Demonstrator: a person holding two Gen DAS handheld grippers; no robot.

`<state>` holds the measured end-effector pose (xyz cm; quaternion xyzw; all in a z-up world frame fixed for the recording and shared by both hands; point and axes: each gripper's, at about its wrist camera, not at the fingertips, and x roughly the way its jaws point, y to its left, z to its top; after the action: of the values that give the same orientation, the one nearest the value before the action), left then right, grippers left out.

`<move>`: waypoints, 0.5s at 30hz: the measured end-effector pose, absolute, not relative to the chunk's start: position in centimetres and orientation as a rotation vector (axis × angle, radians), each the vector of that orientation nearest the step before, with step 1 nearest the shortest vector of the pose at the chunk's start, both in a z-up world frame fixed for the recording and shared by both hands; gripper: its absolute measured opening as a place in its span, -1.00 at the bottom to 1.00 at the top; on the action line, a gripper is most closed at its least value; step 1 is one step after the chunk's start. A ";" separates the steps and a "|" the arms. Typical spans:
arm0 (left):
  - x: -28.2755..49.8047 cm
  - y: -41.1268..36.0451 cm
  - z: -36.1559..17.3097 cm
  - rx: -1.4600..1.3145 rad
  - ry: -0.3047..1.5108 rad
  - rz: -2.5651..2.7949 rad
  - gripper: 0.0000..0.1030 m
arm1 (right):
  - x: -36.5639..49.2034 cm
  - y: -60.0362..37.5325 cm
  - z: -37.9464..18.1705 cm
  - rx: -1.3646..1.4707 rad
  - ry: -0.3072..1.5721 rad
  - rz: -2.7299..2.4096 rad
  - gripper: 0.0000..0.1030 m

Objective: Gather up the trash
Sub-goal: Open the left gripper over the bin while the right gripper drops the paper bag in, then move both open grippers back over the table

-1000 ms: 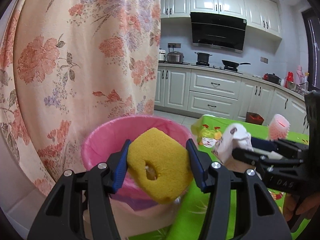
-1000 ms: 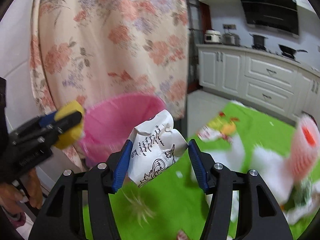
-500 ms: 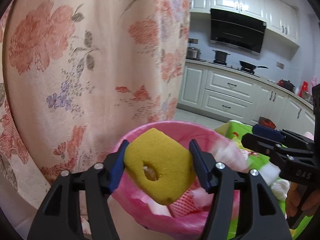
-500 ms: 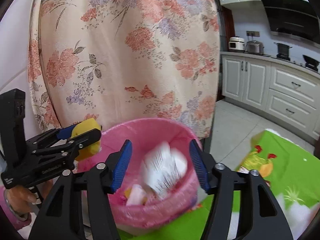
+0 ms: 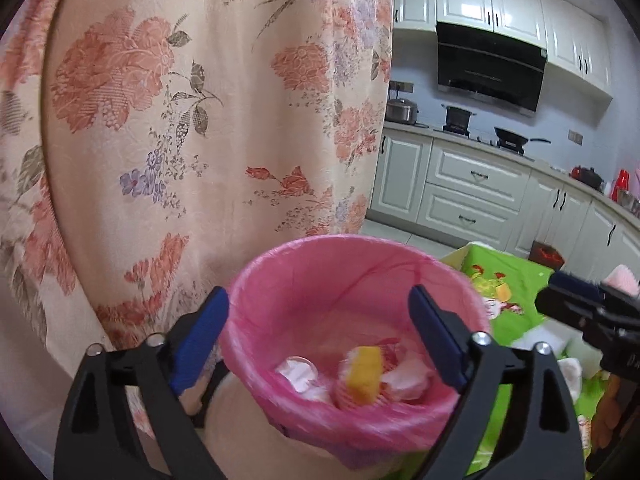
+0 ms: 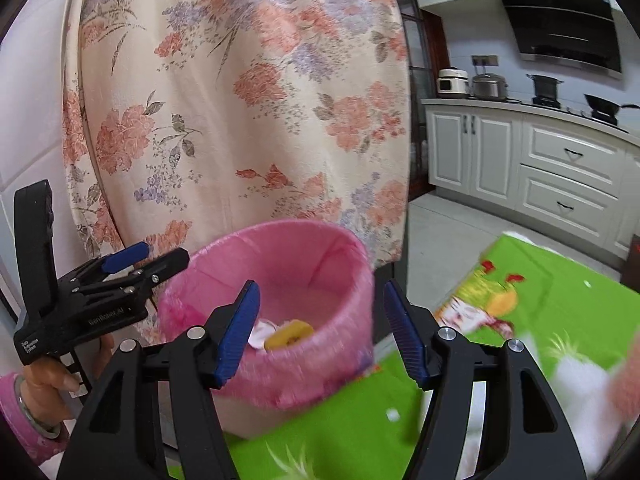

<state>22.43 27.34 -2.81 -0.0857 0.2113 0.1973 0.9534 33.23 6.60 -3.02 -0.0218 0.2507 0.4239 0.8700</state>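
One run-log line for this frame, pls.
left tool: opening, empty | right tool: open, empty | yellow foam sponge: in pink-lined trash bin | phase: drop

The left gripper (image 5: 318,336), jaws opening and empty, hangs over the pink-lined bin (image 5: 280,280); the yellow sponge (image 5: 364,374) lies inside.

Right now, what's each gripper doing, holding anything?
Left gripper: jaws opening, empty; yellow sponge lies in the pink bin.
Right gripper: open, empty.

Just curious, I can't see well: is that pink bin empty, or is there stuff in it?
Not empty. The bin holds a yellow sponge and some crumpled white and pink scraps at the bottom, well below the rim.
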 end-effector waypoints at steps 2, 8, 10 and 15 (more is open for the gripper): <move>21.8 25.8 -3.0 -0.190 0.427 0.385 0.86 | 32.5 5.0 -3.3 -0.040 0.526 0.863 0.19; 21.7 20.1 -4.6 -0.144 0.486 0.307 0.89 | 30.5 -1.3 -4.8 -0.010 0.552 0.749 0.26; 21.8 17.9 -5.1 -0.137 0.503 0.262 0.90 | 30.1 -3.4 -5.4 0.002 0.563 0.706 0.27; 22.7 12.8 -6.2 -0.120 0.521 0.183 0.90 | 29.7 -9.6 -7.1 0.031 0.587 0.567 0.27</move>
<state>22.74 12.81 -6.22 -0.0594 0.2570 0.0904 0.9603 29.71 -9.57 -7.07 0.0151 0.2855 0.2758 0.9177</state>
